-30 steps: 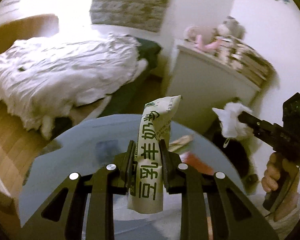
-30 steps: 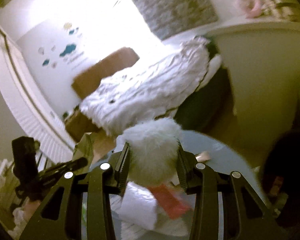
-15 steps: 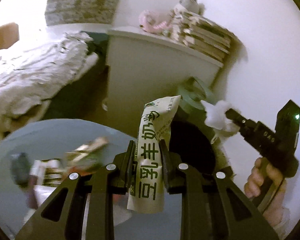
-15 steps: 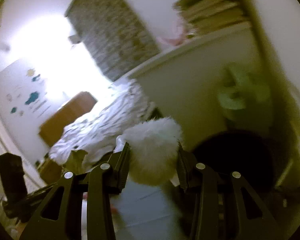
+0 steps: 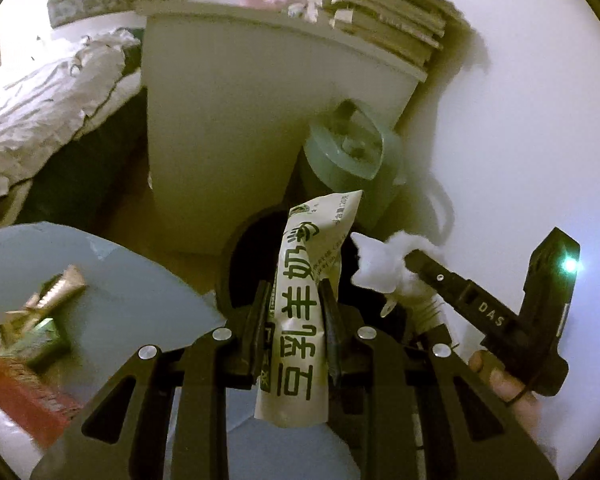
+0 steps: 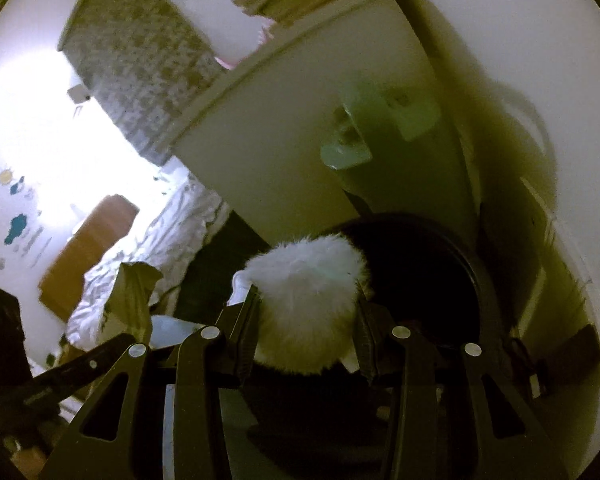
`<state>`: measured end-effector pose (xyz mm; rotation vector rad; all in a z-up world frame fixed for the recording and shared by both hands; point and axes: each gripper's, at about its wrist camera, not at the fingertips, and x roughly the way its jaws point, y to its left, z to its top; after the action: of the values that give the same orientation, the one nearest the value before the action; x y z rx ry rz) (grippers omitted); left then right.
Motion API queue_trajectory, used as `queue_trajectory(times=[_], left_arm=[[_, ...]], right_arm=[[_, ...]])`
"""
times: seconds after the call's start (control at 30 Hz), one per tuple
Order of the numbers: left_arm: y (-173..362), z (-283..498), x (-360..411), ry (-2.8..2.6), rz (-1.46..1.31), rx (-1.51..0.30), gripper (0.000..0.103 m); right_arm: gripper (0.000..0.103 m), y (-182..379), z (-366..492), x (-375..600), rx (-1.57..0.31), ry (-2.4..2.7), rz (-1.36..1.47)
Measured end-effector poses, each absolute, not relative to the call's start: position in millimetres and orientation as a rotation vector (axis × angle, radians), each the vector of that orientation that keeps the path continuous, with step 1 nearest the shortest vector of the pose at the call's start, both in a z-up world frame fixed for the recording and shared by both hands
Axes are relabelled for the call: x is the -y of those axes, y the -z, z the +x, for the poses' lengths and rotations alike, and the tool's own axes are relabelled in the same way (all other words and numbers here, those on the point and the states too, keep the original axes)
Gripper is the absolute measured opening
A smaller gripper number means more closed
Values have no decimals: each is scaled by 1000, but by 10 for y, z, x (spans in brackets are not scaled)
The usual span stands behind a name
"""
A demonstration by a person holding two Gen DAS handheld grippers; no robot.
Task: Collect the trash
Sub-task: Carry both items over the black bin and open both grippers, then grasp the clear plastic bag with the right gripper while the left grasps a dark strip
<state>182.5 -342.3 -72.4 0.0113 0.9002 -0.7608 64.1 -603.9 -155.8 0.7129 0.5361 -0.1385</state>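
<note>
Table (image 5: 112,280) litter shows left; black bin (image 6: 440,264) right.

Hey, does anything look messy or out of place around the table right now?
Yes. Loose litter sits on the blue table: a crumpled gold wrapper, a green packet and a red pack, strewn near its edge and not yet collected.

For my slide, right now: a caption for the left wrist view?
Left tongs grip a green-lettered white wrapper beside a black round bin.
</note>
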Motion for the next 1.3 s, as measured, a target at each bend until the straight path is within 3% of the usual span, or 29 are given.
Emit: queue_trajectory(times=[0.43,0.6,0.67,0.73,0.8,0.97,1.1,1.3], left_arm=[[1197,2004,3955,776,89,-1018,27],[1228,2016,3976,765,102,-1035,29],[1218,2025,3977,759,108,-1029,37],[1188,2011,3934,754,98,-1017,56],[1156,2004,3901,750,83,-1003,64],[1014,1938,3753,745,44,-982,64],[833,1798,3460,730,-3,-943,71],[625,1533,2708,638,-55,-898,71]], right_arm=[[42,1978,981,6179,-675,222,692],[52,2005,987,6177,-693,227,704],[64,1965,973,6163,-684,232,707],[72,1948,954,6166,-669,234,710],[74,1935,937,6162,-654,233,719],[74,1933,945,6116,-653,219,715],[74,1896,950,6014,-639,178,694],[74,1779,952,5701,-610,76,626]])
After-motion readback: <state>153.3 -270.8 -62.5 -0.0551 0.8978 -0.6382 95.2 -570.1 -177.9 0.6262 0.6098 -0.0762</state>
